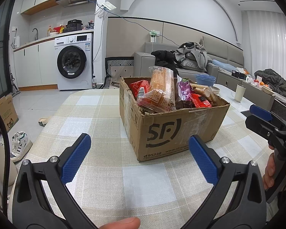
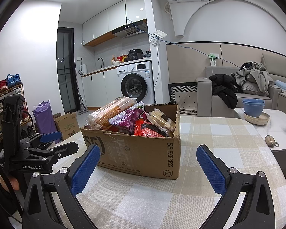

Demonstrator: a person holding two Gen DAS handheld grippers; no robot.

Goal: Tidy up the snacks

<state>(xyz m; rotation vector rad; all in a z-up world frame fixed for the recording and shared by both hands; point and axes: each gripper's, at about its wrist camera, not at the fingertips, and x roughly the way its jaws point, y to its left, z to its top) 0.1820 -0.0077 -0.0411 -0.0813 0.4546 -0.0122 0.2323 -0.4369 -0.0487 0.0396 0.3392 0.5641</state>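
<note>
An open cardboard box (image 1: pixel 173 126) is seen standing on the checked tablecloth (image 1: pixel 97 118) of a table, and it is packed above its rim with snacks. A long orange packet of biscuits (image 1: pixel 161 87) is propped upright near the middle of the box, with a purple packet (image 1: pixel 184 89) just beside it and red packets (image 1: pixel 200 100) lying lower among the rest; what look like wafer rolls (image 1: pixel 204 92) are wedged at the far side, though the wrapping is too blurred to be sure. The left gripper (image 1: pixel 140 159) is held wide apart, nothing between its blue pads, just short of the box's near corner. The right gripper (image 2: pixel 147 165) is likewise spread wide and empty, facing another side of the box. Stacked blue bowls (image 2: pixel 253 106) are set on plates on a neighbouring marble table (image 2: pixel 276 126).
</note>
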